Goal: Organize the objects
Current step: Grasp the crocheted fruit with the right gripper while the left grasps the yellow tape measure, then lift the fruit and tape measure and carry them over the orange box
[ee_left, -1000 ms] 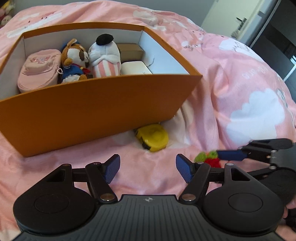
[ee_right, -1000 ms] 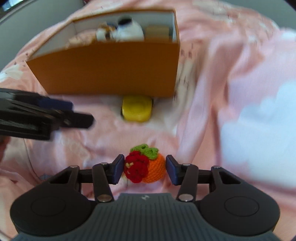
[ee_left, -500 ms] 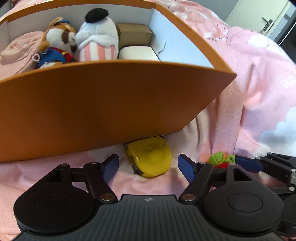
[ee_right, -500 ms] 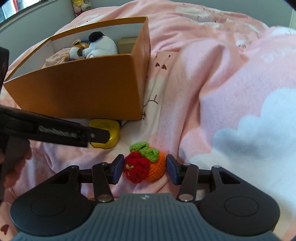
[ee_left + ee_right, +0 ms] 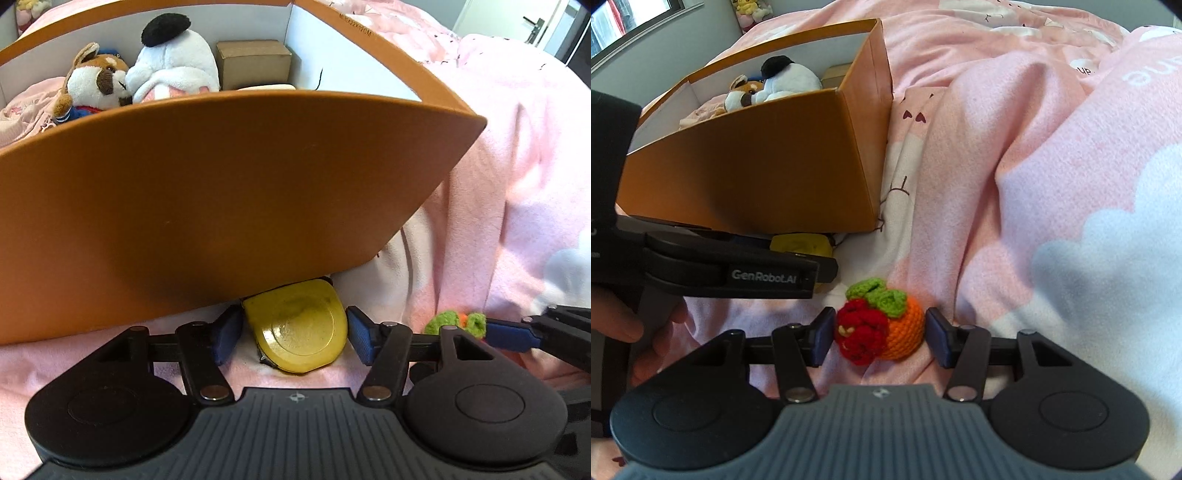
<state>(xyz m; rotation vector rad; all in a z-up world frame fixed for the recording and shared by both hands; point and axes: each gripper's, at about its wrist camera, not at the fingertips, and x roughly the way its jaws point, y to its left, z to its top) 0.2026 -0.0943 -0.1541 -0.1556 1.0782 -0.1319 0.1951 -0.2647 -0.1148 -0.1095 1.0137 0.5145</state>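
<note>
We see the left gripper [image 5: 293, 338] closing its fingers around the yellow tape measure [image 5: 299, 326], which lies on the bed [image 5: 517, 184] against the orange box [image 5: 221, 192]; neither pad touches yet. The right gripper [image 5: 881, 338] is opening, its fingers flanking the crocheted fruit [image 5: 877, 323] beside them on the bed.

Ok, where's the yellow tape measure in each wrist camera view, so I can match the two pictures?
Left wrist view: yellow tape measure sits low at centre, between the left gripper's closing jaws.
Right wrist view: tape measure shows only partly, left of centre, behind the left gripper.
Shared landmark: the orange box right behind it.
</note>
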